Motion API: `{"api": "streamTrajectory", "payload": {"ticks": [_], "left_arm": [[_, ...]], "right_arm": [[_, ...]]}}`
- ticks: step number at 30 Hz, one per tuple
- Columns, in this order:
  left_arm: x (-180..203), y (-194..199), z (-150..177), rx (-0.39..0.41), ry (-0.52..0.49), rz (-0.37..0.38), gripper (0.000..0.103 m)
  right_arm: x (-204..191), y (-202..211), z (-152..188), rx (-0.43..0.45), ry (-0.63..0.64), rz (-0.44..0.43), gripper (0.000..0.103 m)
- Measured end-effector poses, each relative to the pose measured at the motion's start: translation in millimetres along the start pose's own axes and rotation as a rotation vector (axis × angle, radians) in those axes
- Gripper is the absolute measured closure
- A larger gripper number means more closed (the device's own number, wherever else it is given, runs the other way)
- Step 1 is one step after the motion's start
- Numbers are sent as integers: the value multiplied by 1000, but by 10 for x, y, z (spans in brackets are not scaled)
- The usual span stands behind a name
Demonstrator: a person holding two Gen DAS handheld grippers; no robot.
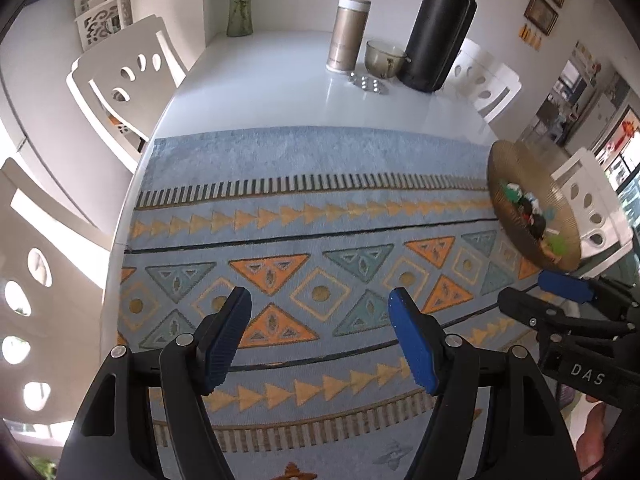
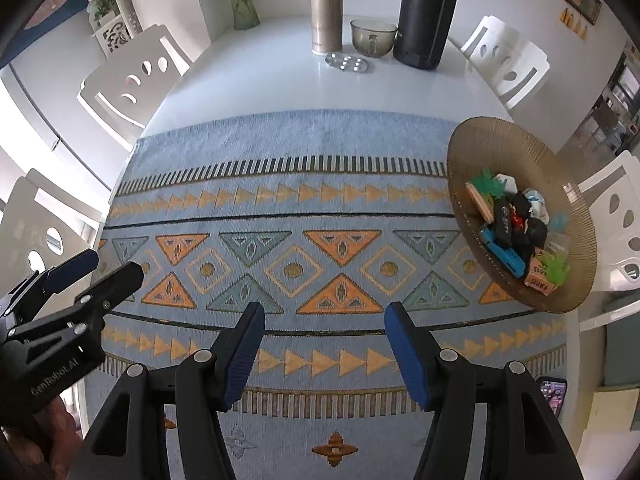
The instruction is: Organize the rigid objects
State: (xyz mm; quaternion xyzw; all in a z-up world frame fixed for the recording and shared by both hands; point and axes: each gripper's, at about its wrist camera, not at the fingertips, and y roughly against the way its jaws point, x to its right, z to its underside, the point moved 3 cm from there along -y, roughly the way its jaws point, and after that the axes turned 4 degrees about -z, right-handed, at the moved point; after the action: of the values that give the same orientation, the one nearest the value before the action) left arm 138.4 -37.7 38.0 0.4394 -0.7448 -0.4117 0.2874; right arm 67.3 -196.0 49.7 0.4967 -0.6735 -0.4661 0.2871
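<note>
Hovering over the patterned mat — left tongs and right tongs both released, empty.

Glossy white table, matt woven cloth mat, ribbed brown bowl.

White table: patterned blue mat, gold plate on mat, flasks, glass cup, blister pack.

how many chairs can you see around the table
4: two on the left side, far and near, and two on the right, far and near. Others nearer the camera may be hidden.
</note>
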Motion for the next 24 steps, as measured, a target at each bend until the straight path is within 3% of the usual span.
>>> {"api": "streamTrajectory", "payload": {"ticks": [7, 11, 24], "left_arm": [[-249, -111, 2, -34, 80, -8, 34], [-274, -139, 1, -34, 69, -35, 34], [-233, -227, 18, -69, 59, 1, 34]], "right_arm": [[-64, -97, 20, -27, 14, 2, 42], [-64, -153, 30, -45, 12, 3, 42], [-60, -280, 83, -88, -6, -8, 42]]}}
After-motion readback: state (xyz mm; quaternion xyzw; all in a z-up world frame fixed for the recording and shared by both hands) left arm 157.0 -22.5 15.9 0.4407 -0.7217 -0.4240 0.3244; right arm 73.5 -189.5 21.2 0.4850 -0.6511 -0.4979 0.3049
